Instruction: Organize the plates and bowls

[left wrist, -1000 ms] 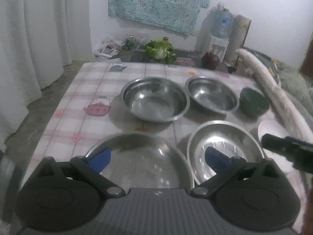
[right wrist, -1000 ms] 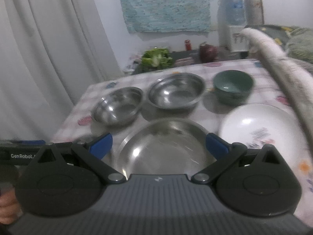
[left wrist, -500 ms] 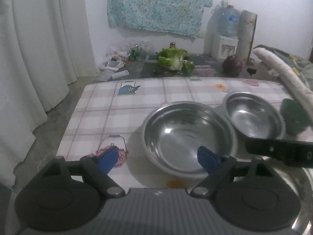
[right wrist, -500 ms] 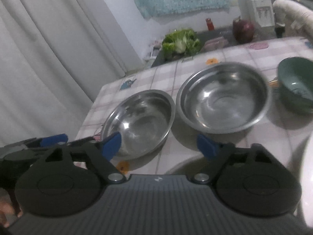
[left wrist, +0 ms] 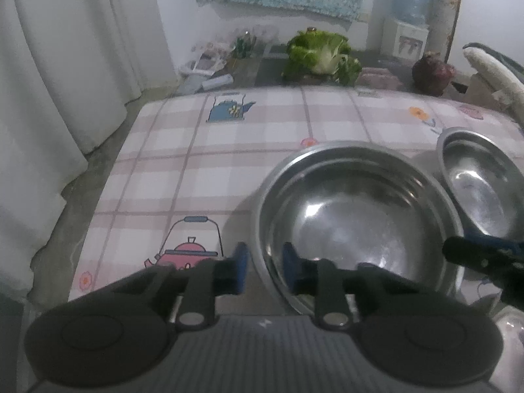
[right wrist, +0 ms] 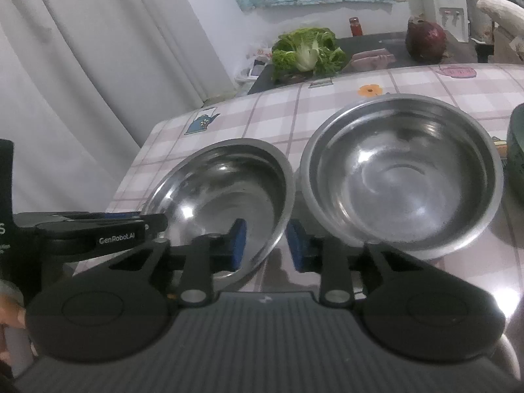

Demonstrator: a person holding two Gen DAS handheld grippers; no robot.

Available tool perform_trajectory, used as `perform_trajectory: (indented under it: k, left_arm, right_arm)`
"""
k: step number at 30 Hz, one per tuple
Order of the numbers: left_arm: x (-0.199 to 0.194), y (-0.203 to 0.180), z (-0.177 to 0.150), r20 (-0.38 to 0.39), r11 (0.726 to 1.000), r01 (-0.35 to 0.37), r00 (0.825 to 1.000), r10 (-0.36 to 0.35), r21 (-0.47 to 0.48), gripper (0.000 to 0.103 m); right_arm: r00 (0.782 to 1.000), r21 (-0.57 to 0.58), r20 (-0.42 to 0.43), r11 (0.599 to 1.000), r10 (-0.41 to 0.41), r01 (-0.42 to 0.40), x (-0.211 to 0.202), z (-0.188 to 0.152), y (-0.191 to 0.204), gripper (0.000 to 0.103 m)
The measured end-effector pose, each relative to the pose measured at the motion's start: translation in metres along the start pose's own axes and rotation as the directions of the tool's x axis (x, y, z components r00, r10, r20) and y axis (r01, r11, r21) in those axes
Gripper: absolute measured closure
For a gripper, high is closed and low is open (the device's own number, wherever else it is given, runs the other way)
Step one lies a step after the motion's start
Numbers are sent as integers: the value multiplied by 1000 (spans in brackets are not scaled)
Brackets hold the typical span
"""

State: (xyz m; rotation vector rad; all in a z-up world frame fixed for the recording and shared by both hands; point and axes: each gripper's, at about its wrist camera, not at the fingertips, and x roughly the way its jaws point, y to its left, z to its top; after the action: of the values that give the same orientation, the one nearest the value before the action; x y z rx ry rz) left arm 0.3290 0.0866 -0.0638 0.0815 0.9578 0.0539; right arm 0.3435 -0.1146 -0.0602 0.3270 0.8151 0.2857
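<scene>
A steel bowl (left wrist: 360, 222) stands on the checked tablecloth (left wrist: 196, 170). My left gripper (left wrist: 265, 267) straddles the bowl's near left rim. Its jaws are closing, and a small gap still shows at each blue pad. In the right wrist view the same bowl (right wrist: 222, 196) has its near right rim between the closing jaws of my right gripper (right wrist: 267, 247), which do not press on it. The left gripper (right wrist: 154, 224) reaches in from the left there. A second steel bowl (right wrist: 402, 180) sits just to the right, rims almost touching.
A green bowl (right wrist: 517, 157) stands at the right edge. Beyond the table's far edge lie a cabbage (left wrist: 321, 55) and a dark red round thing (right wrist: 425, 39). White curtains (left wrist: 65, 65) hang on the left, where the table edge drops off.
Both grippers moved forward and down, from over the near plates to the far left steel bowl. Their jaws went from wide open to narrow around its rim.
</scene>
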Motion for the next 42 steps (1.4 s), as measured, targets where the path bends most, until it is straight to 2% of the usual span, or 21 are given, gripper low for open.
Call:
perform_trajectory:
  k: [7, 12, 15, 20, 31, 42]
  left_arm:
    - [-6, 8, -3, -13, 1000, -24, 1000, 24, -16, 84]
    - [-13, 24, -11, -33, 999, 8, 999, -9, -52, 83]
    - [-10, 26, -11, -40, 998, 3, 999, -5, -63, 76]
    - [-1, 24, -9, -53, 997, 2, 999, -5, -72, 76]
    - [-5, 22, -4, -20, 997, -4, 1000, 3, -75, 83]
    - [-26, 25, -3, 16, 997, -12, 1000, 13, -74, 84]
  right_arm:
    - [999, -35, -25, 999, 36, -37, 1, -2, 4, 84]
    - [996, -89, -50, 993, 70, -74, 0, -5, 13, 84]
    - [997, -78, -48, 995, 59, -63, 4, -3, 10, 84]
    - [998, -64, -41, 996, 52, -54, 8, -1, 8, 85]
    - [999, -96, -18, 995, 39, -40, 6, 4, 17, 86]
    - [999, -122, 4, 991, 49, -48, -11, 8, 27, 86]
